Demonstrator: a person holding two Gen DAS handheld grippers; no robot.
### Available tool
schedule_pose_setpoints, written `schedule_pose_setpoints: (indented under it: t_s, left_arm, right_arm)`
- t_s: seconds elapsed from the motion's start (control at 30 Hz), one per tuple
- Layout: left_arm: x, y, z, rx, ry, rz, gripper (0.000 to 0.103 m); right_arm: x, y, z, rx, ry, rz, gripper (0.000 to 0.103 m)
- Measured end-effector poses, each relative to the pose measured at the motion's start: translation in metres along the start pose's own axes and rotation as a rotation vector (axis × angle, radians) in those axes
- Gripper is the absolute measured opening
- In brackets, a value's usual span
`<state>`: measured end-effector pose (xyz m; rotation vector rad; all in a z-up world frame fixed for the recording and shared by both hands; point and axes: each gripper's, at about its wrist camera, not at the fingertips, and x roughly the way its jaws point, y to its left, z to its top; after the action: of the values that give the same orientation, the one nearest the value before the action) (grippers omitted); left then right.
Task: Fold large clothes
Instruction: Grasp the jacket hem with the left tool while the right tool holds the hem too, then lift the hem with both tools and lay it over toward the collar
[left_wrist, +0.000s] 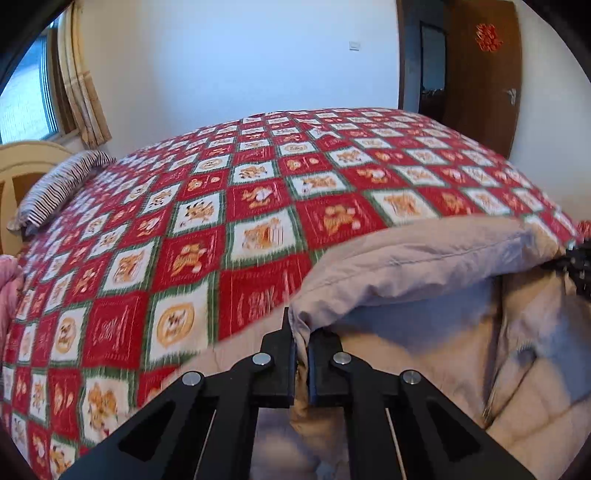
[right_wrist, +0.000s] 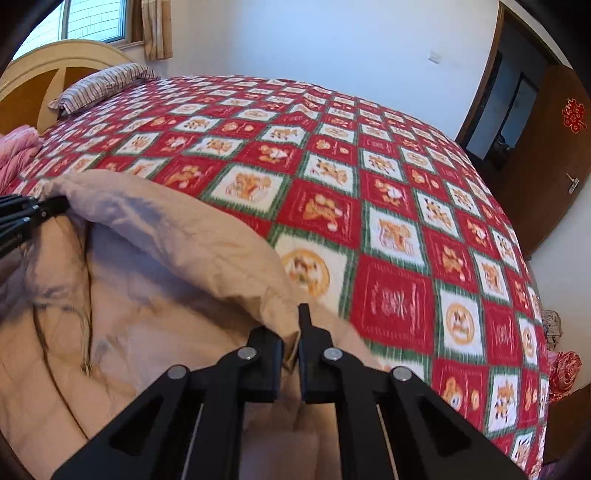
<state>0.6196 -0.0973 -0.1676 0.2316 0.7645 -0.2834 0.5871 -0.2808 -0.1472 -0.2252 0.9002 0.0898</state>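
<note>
Left claw (left_wrist: 302, 354): my left claw is closed narrow on one corner of the beige padded coat (left_wrist: 424, 266); the cloth is pinched between the two black fingers (left_wrist: 280, 354).
Right claw (right_wrist: 291, 350): my right claw pinches the other corner of the same edge, with a fold of beige cloth between its fingers (right_wrist: 314, 347).
Beige padded coat (right_wrist: 155, 258): it lies on the near part of the bed, and its edge is lifted up between my two claws, so the cloth makes a rounded fold over the rest of the coat. A dark line, perhaps a zipper, runs down the inner part; I cannot tell more because the picture is blurred.
Other claw in each view: in the left wrist view the tip of my right claw (left_wrist: 578, 266) shows at the right edge; in the right wrist view my left claw (right_wrist: 44, 210) shows at the left edge, touching the coat.
Bed cover (left_wrist: 229, 206): red, white and green squares with orange animal figures.
Striped pillow (right_wrist: 103, 86): at the head of the bed, beside the wooden headboard (right_wrist: 44, 70).
Pink cloth (right_wrist: 18, 147): at the bed side, near the pillow.
Door (right_wrist: 546, 155): brown, with a red paper ornament (right_wrist: 572, 114).
Window (left_wrist: 26, 99): with a beige curtain (left_wrist: 81, 85).
</note>
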Motion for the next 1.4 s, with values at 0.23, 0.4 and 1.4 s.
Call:
schedule_pose_setpoints:
  t_s: [0.23,0.4,1.4]
  left_arm:
    - [0.007,-0.01,-0.023,0.039,0.037,0.043,0.004]
    - [-0.035,0.001,-0.013,-0.006,-0.044,0.041,0.007]
    - [0.048,-0.023,0.006,-0.053,0.058,0.219,0.102]
  right_arm:
    - [0.026,0.013,-0.02,-0.024,0.029,-0.072,0.006]
    - [0.016,0.008,-0.02,-0.013,0.02,-0.068,0.01]
    - [0.04,0.028,0.012,0.204,-0.07,0.071,0.051]
